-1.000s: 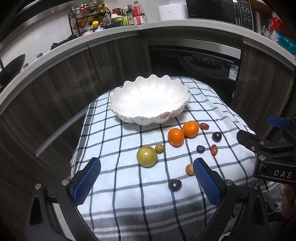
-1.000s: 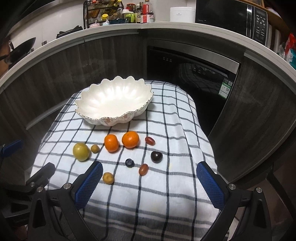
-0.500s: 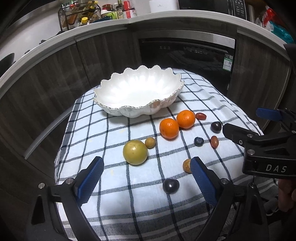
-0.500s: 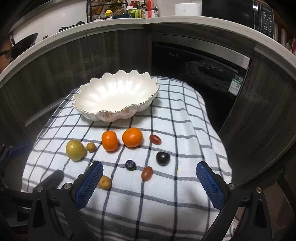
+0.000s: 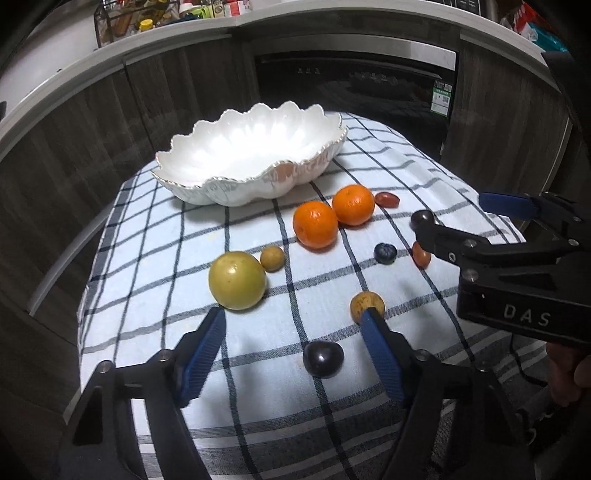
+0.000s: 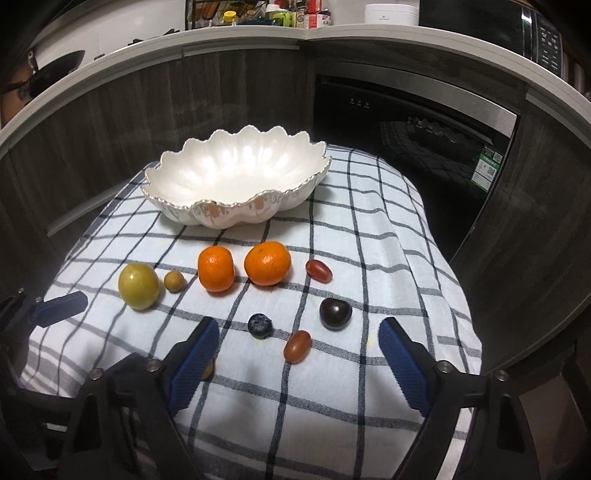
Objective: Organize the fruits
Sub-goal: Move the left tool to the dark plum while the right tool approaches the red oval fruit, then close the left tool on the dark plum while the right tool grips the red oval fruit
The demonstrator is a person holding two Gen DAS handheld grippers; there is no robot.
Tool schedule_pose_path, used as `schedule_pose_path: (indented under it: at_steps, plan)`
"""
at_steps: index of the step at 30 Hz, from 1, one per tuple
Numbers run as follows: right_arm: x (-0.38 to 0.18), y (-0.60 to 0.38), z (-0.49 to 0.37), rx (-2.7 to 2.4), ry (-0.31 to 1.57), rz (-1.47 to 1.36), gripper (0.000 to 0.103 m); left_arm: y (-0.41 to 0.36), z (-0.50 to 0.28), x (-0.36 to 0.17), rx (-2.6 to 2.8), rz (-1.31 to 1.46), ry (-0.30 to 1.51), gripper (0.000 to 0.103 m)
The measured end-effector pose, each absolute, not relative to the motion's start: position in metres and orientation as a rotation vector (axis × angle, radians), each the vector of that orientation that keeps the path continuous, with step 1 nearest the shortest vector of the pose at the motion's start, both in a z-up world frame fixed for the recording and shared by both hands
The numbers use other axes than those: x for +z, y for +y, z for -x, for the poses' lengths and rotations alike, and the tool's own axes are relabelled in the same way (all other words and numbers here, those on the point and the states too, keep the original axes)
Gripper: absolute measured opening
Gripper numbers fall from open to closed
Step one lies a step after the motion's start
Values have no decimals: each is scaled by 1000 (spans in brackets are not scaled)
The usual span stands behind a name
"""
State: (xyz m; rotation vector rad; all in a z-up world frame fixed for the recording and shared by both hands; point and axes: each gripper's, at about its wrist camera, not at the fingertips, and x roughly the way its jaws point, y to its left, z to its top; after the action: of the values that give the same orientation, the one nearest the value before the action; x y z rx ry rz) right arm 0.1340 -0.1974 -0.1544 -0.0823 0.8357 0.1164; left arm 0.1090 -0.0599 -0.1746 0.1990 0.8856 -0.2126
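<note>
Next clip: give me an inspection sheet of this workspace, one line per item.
Surface: checked cloth covering a small table.
Job's things: white scalloped bowl, no fruit inside; two oranges, green fruit, blueberry, dark plum, and several small fruits loose on the cloth.
Clutter: nothing seen on the cloth.
Grippers: left gripper and right gripper both closing above the cloth, pads pressing on nothing.
Cables: dark cable at the cloth's right edge.
Surroundings: dark cabinets, built-in appliance, countertop with bottle rack.
</note>
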Motion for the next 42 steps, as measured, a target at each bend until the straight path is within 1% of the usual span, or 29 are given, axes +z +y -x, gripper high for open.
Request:
schedule_pose_path:
  at_steps: [1,3,5,11,14,16,19,20,25,26,28,30,33,37,38,40,41,42]
  plan:
    - [-157,-197,-134,122,839,81,79,-60,-109,-177,-218,-201,888,66]
    - [-161,-197,-135,124,845,80,77,-62,-109,-183,-225,-217,886,63]
    - [-164,-196,-136,119,848,85,77,-63,-108,-189,-231,-229,887,59]
    - [-173,-198,-138,112,852,87,75,-69,-106,-200,-272,-234,914,54]
    - [-178,-198,-141,118,863,89,69,-71,-105,-204,-283,-242,924,52]
    - [-182,-197,-142,124,873,94,63,-71,-105,-207,-285,-240,932,50]
    - [-188,-195,-143,132,883,106,61,-70,-106,-209,-283,-236,942,42]
    - [-189,-195,-143,136,888,105,61,-69,-107,-210,-283,-233,946,37]
    - [-194,-195,-146,135,895,100,59,-70,-108,-215,-295,-230,964,34]
    - [-195,-195,-147,135,898,99,58,-69,-108,-215,-295,-231,965,34]
    - [-199,-194,-149,138,912,97,51,-69,-108,-216,-297,-229,967,34]
    - [-202,-194,-150,138,923,95,47,-68,-108,-217,-299,-225,969,33]
    - [-207,-195,-153,137,937,85,45,-69,-108,-217,-302,-228,967,32]
    - [-212,-197,-156,142,955,66,36,-70,-108,-217,-309,-229,964,29]
    - [-212,-197,-156,146,953,62,33,-70,-108,-217,-308,-230,964,29]
    - [-212,-198,-156,156,951,59,24,-70,-108,-217,-309,-227,964,28]
    - [-212,-197,-156,155,951,60,22,-70,-108,-216,-310,-226,966,28]
    - [-212,-197,-156,157,953,57,22,-70,-108,-216,-309,-226,966,28]
